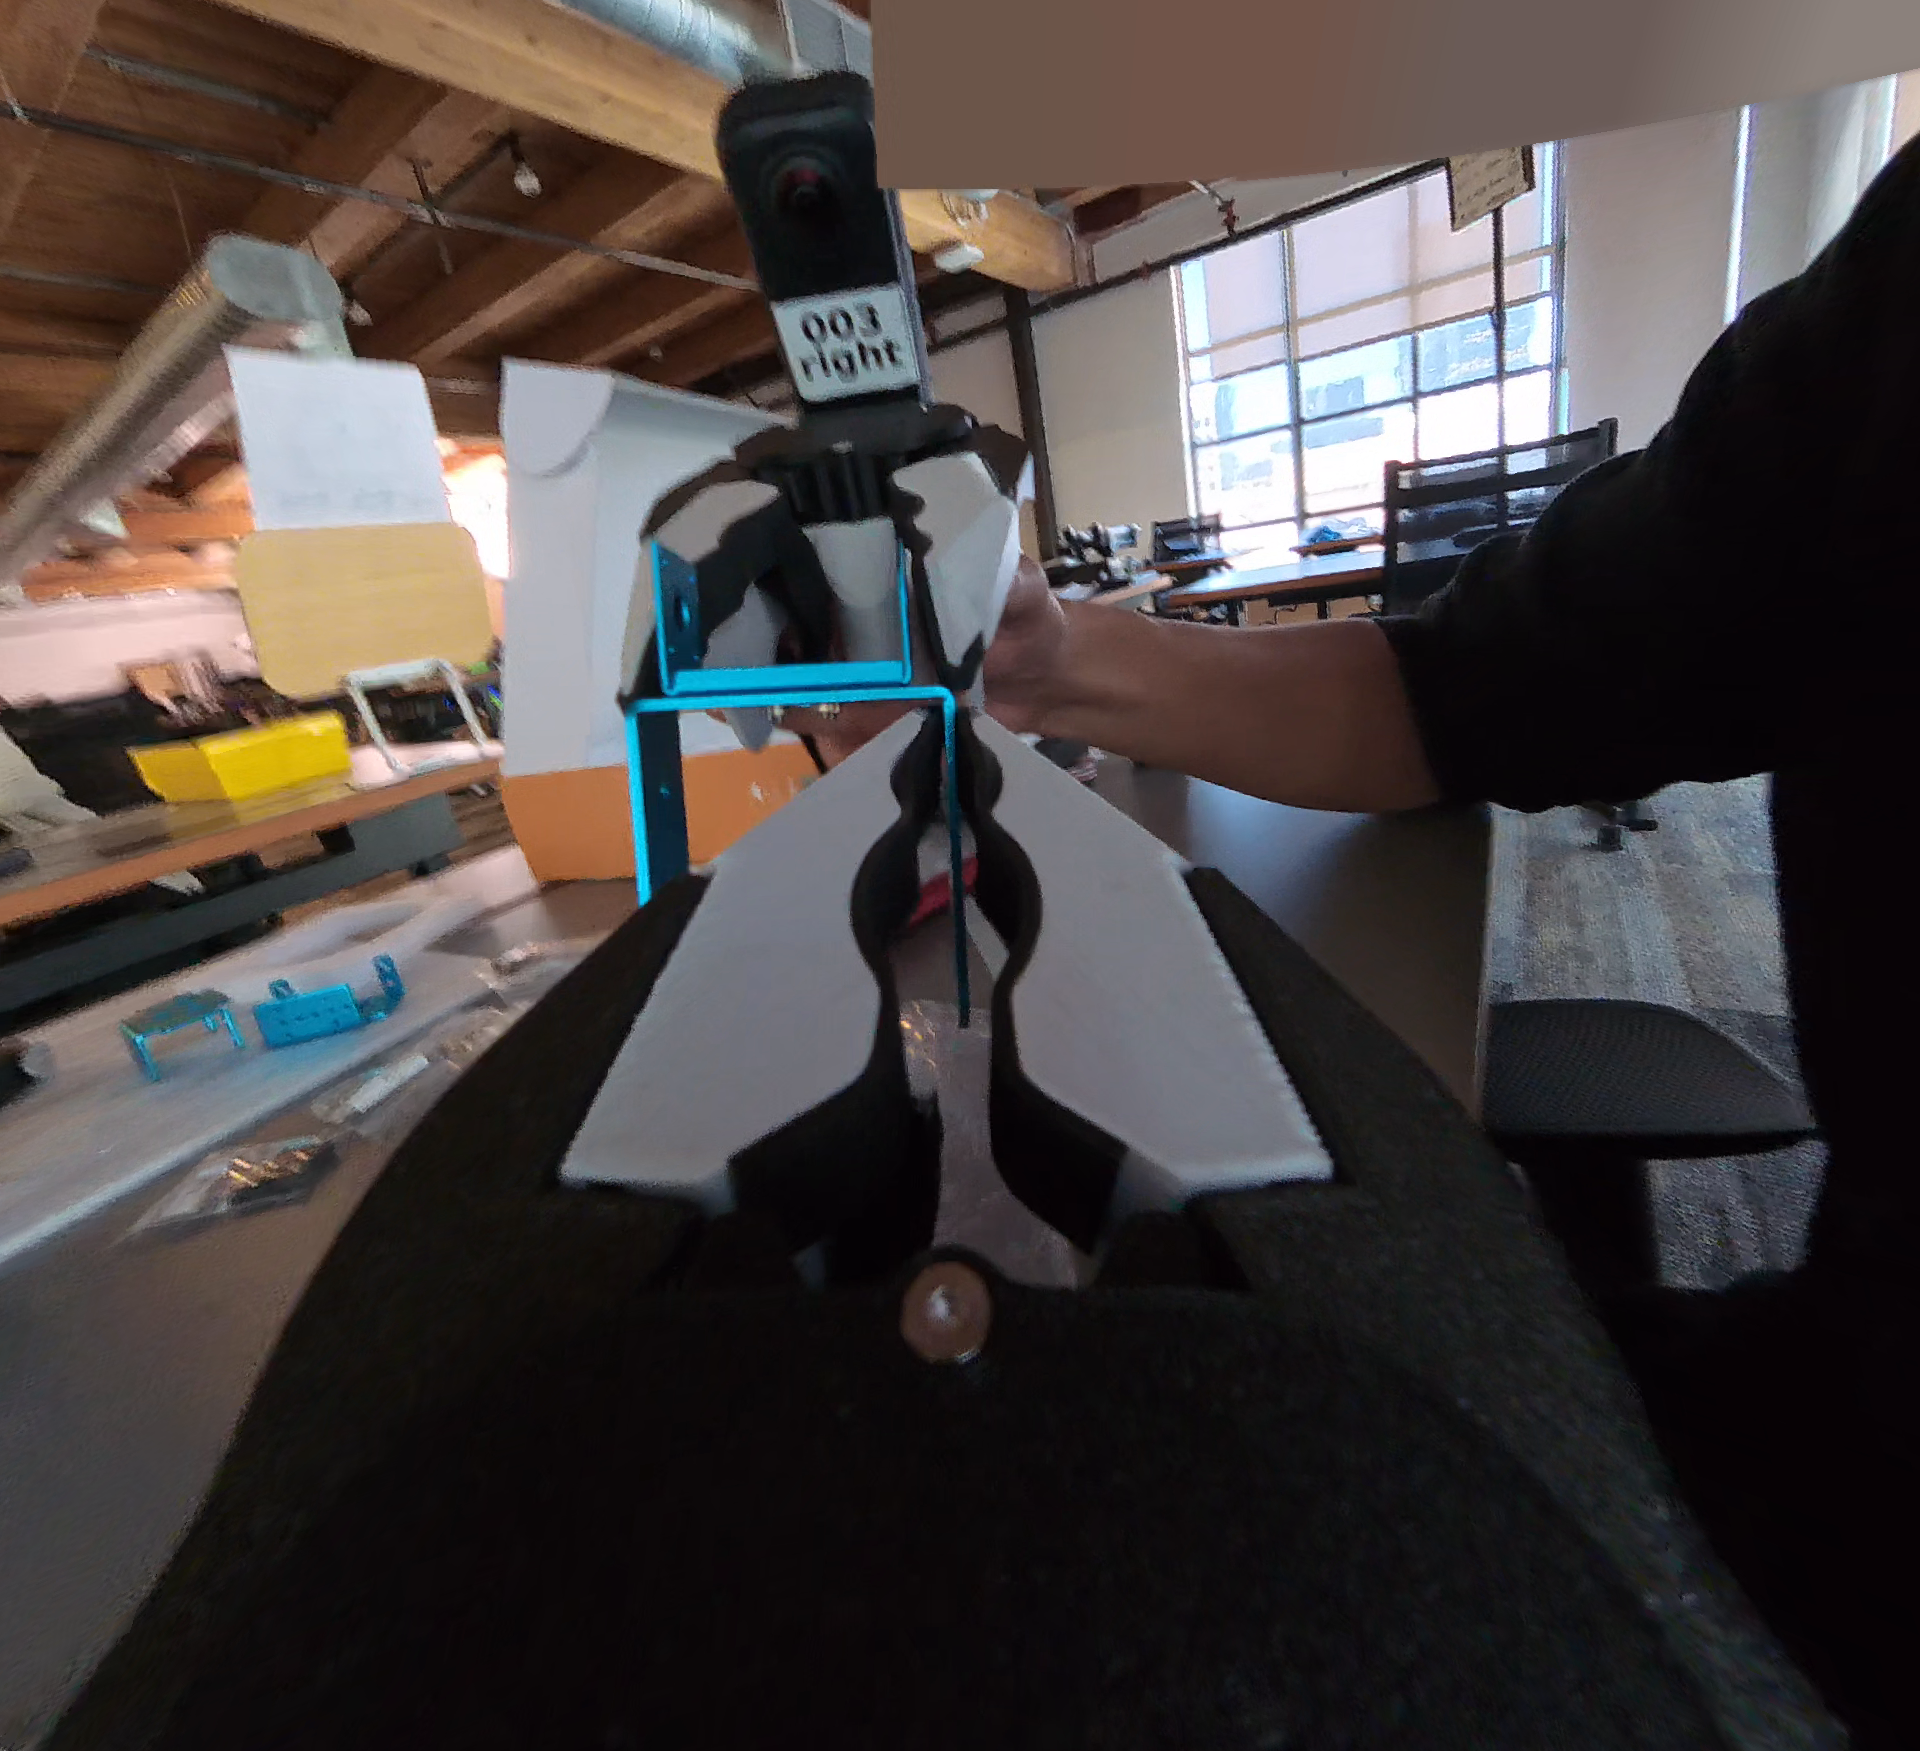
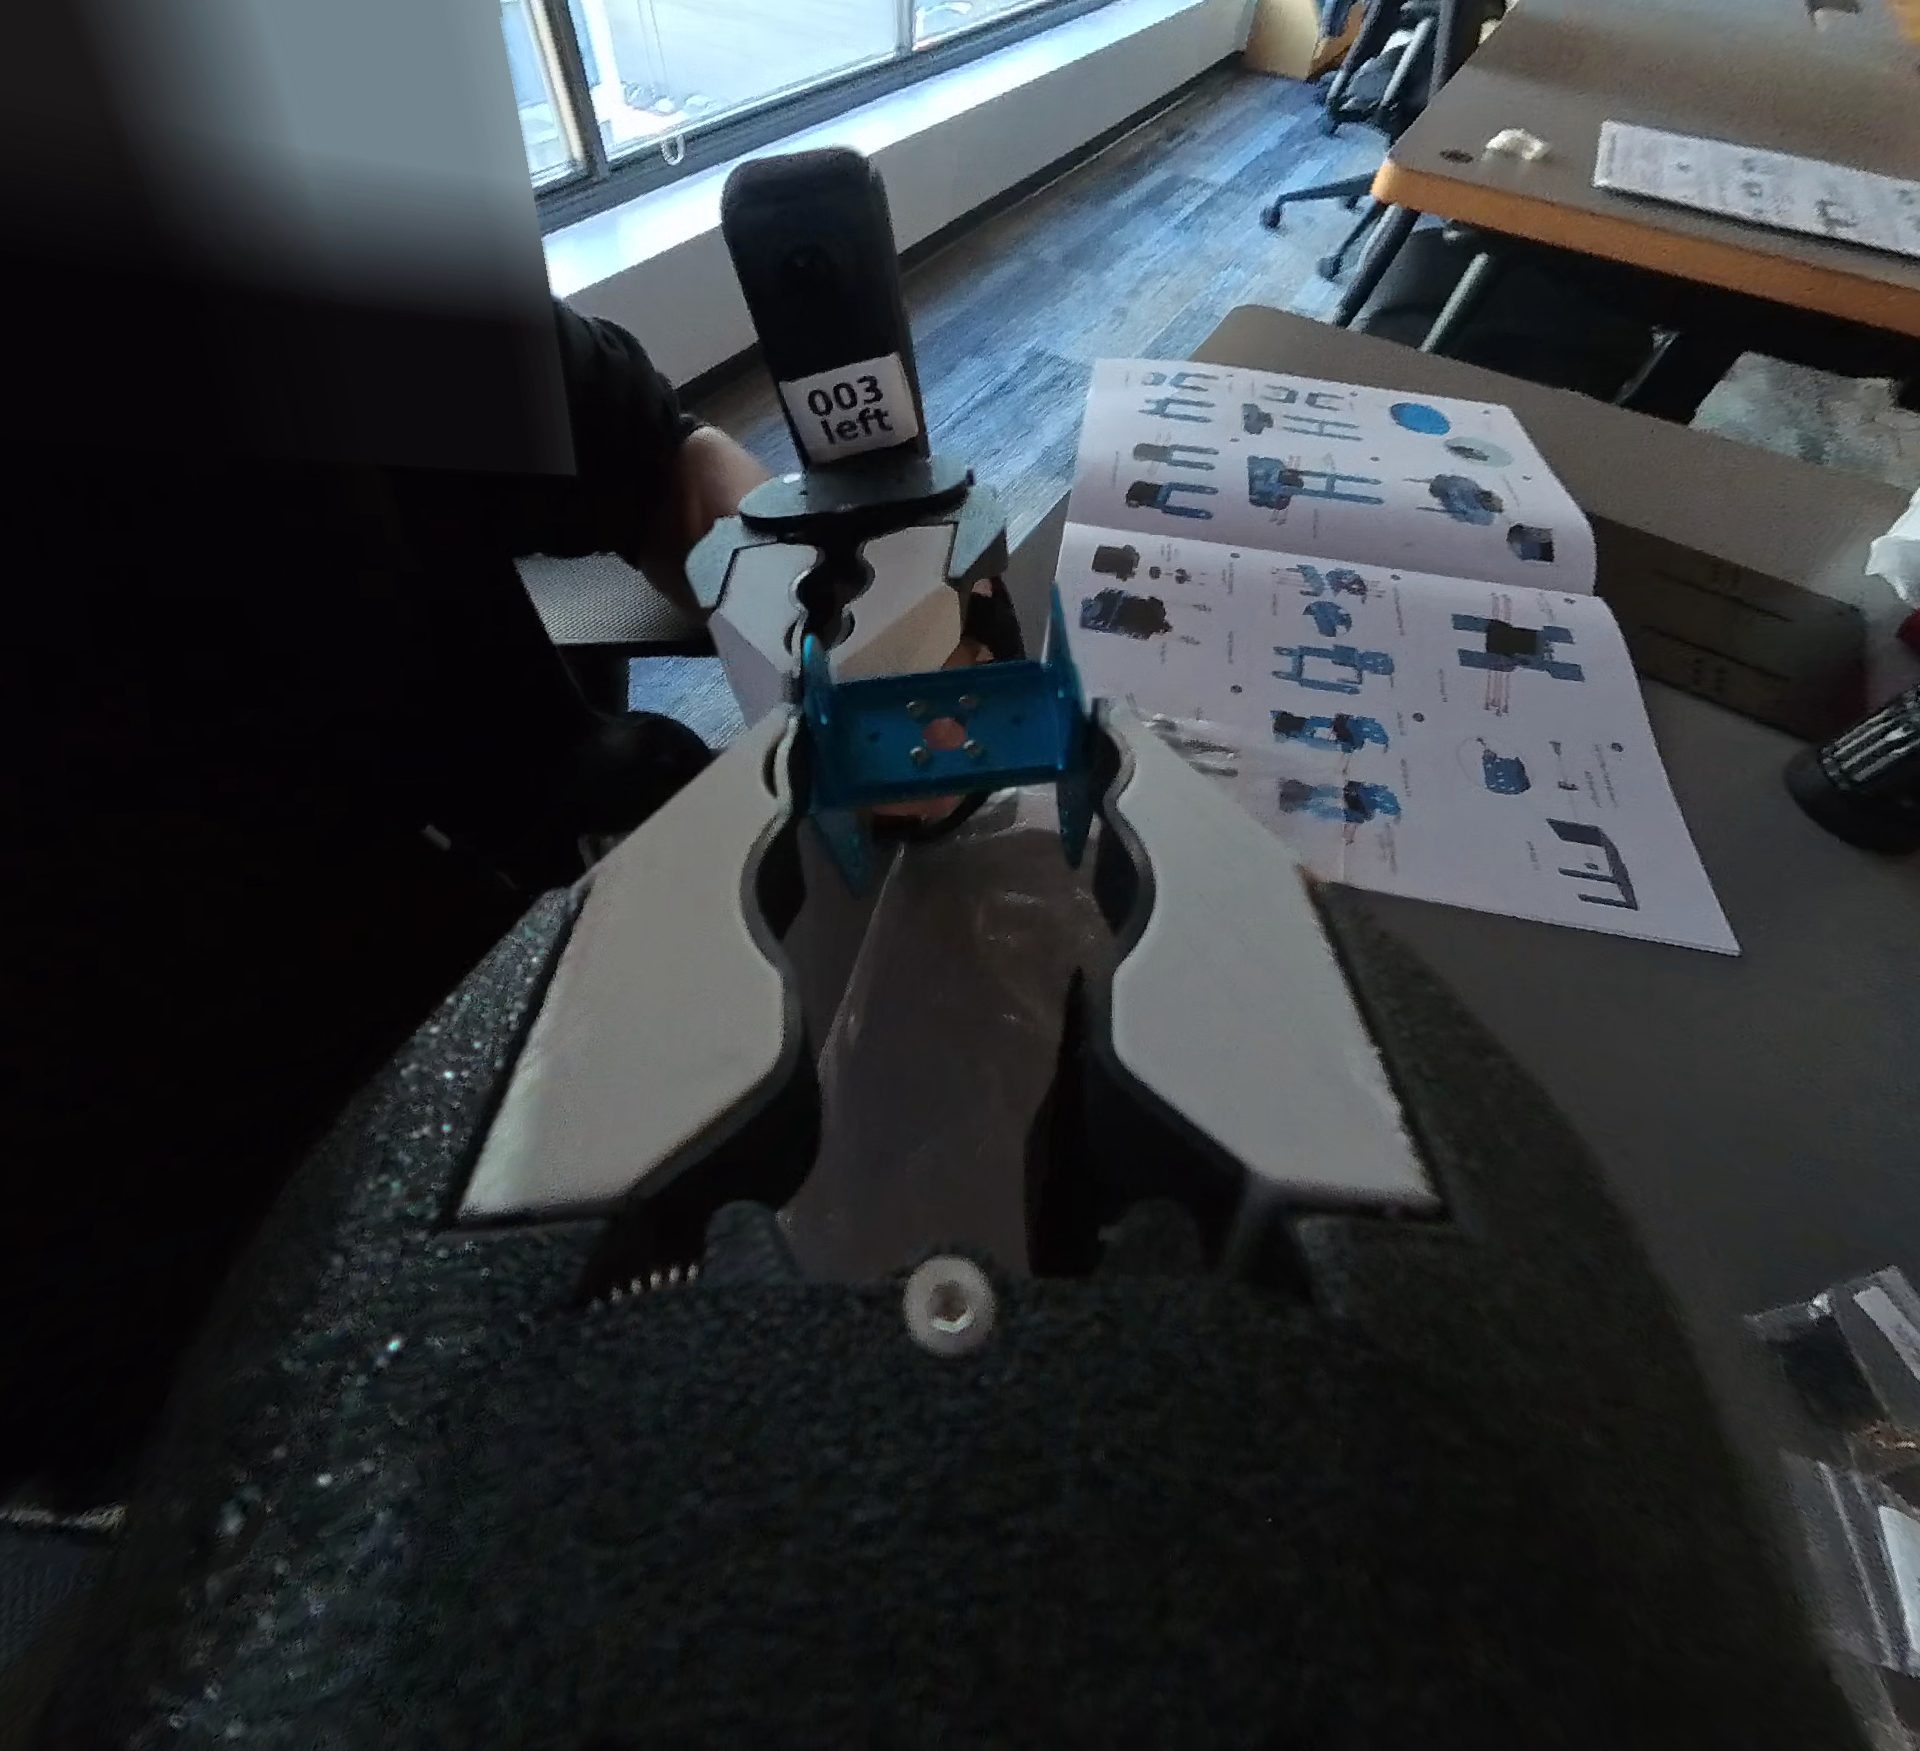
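Two blue metal U-brackets meet back to back in the air between my grippers. My left gripper [image 1: 940, 725] is shut on the thin right leg of the nearer bracket [image 1: 790, 702], whose legs point toward this camera. My right gripper [image 2: 940, 751] is shut across the two legs of the other bracket [image 2: 935, 740], whose drilled plate faces the camera. In the right wrist view the left gripper [image 2: 826, 631] pinches the far bracket's flange [image 2: 816, 678]. In the left wrist view the right gripper [image 1: 821, 662] holds the upper bracket [image 1: 675, 610], with a hand [image 1: 1029, 641] behind it.
An open instruction booklet [image 2: 1351, 662] lies on the dark table [image 2: 1662, 1078], with plastic parts bags [image 2: 1849, 1389] at the right edge. More blue brackets [image 1: 322, 1010] lie on plastic wrap at the left. A white and orange box [image 1: 582, 610] stands behind, and a mesh chair [image 1: 1631, 1057] is at the right.
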### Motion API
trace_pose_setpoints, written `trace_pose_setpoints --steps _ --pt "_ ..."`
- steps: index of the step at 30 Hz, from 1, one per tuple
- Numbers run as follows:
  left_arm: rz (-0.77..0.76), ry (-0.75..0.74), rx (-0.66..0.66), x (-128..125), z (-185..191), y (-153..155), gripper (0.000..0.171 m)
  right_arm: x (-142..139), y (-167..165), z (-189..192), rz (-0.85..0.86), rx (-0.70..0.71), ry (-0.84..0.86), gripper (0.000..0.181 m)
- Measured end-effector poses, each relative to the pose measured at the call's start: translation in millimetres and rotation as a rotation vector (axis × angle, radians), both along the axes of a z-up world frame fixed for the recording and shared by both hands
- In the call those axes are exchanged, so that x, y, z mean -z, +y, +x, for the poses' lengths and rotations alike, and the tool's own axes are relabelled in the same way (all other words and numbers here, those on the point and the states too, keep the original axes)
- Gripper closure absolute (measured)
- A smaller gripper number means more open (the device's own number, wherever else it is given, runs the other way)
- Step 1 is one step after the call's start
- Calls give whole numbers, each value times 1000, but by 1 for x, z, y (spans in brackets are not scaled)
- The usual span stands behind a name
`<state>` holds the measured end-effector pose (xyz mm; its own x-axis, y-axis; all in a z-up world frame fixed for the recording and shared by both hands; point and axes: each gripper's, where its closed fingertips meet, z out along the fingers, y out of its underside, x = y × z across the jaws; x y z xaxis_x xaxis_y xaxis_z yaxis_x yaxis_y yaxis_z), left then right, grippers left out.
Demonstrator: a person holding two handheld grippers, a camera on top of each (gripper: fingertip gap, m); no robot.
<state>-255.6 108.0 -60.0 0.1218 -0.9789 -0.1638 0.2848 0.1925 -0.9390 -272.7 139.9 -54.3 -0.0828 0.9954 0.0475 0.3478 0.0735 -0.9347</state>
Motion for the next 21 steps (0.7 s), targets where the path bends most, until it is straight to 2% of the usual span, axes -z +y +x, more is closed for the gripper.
trace_pose_setpoints --steps 5,10,13,21 --pt "-46 12 20 1 1 2 169 1 3 -1 -55 -85 -27 135" --pt "-83 18 58 2 -3 4 170 -1 2 -5 29 -99 -17 135" --pt "-114 2 132 -1 -6 -2 169 -5 -4 -9 26 -129 15 136" --pt "-114 11 89 0 -5 1 168 -6 -2 -5 21 -113 1 135"
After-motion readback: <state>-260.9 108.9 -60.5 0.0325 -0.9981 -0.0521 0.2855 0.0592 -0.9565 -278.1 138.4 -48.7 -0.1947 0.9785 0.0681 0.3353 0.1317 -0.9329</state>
